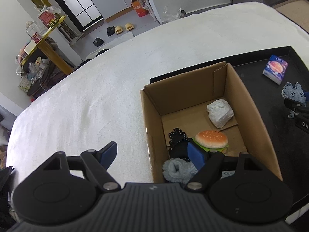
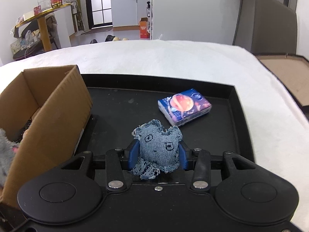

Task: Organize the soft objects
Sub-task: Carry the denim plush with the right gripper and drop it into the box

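Clamped between the blue pads of the right gripper (image 2: 158,152) is a small denim pouch (image 2: 158,148) with frayed edges and printed marks; both pads press into its sides and the cloth bulges up above them, clear of the black tray (image 2: 238,116) underneath. Farther out on that tray a blue tissue pack (image 2: 184,109) with a planet picture lies flat, well apart from the pouch. Left of the gripper stands an open cardboard box (image 2: 58,112), one corner on the tray. Seen from the left wrist, the left gripper (image 1: 154,154) has its jaws spread wide with nothing between them: one blue finger hangs over the white bedspread (image 1: 96,96), the other over the near end of the box interior. Inside the box lie a plush hamburger (image 1: 211,140), a crumpled white packet (image 1: 220,114) toward the far wall, a black lacy cloth (image 1: 177,141) beside the hamburger, and a fluffy grey sock (image 1: 175,171) at the near wall. At the right edge of that view the denim pouch shows again, held above the tray, with the tissue pack beyond it. Past the bed, slippers (image 1: 124,28) sit on the floor and a gold-edged table (image 1: 48,34) carries jars and boxes.
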Motion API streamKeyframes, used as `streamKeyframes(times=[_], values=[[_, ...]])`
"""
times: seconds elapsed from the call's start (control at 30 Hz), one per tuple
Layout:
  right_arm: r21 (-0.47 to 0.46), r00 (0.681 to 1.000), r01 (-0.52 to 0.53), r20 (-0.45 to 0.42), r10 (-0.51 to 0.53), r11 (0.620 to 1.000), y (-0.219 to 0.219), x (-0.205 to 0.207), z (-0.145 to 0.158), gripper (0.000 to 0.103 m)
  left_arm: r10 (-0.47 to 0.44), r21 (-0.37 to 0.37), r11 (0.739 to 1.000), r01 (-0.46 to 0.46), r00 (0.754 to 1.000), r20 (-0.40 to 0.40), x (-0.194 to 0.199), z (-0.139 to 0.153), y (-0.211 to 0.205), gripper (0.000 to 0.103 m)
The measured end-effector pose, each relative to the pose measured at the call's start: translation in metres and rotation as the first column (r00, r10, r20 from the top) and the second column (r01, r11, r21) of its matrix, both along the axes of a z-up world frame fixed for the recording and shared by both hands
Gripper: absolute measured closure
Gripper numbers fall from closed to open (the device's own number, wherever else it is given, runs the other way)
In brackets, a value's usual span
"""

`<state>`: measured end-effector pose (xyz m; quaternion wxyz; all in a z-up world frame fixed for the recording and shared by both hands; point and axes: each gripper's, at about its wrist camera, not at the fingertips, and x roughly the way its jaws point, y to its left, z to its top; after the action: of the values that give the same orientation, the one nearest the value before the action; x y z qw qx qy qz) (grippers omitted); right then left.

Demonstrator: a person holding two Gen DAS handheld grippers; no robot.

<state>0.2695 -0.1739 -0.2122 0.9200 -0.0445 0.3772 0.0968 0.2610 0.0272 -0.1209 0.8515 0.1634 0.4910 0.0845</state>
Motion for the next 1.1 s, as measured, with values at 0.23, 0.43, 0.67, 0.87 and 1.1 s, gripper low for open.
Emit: streamKeyframes(times=[0.23,0.43,0.67,0.87,1.1], values=[[-0.038,1.0,-0.018,0.016,0.018,0.999,-0.001,-0.014,0.028,0.061,-0.011,-0.035,0.999,0.012,1.0,0.02,-0.011,0.003,0.006,0.024],[-0.082,0.999,-0.039,0.026,0.041,0.996,0.007,-0.024,0.043,0.061,-0.025,-0.07,0.997,0.027,0.999,0.036,-0.017,0.009,0.011,0.025],[-0.104,0.995,-0.087,0.046,0.092,0.991,0.024,-0.033,0.063,0.061,-0.051,-0.094,0.994,0.053,0.998,0.028,-0.022,0.014,0.016,0.027],[-0.128,0.987,-0.134,0.07,0.144,0.983,0.042,-0.038,0.079,0.061,-0.081,-0.089,0.992,0.084,0.996,0.037,-0.027,0.007,0.016,0.032],[-0.138,0.983,-0.157,0.073,0.168,0.978,0.054,-0.036,0.089,0.061,-0.07,-0.13,0.989,0.075,0.997,0.042,-0.027,0.004,0.024,0.042]])
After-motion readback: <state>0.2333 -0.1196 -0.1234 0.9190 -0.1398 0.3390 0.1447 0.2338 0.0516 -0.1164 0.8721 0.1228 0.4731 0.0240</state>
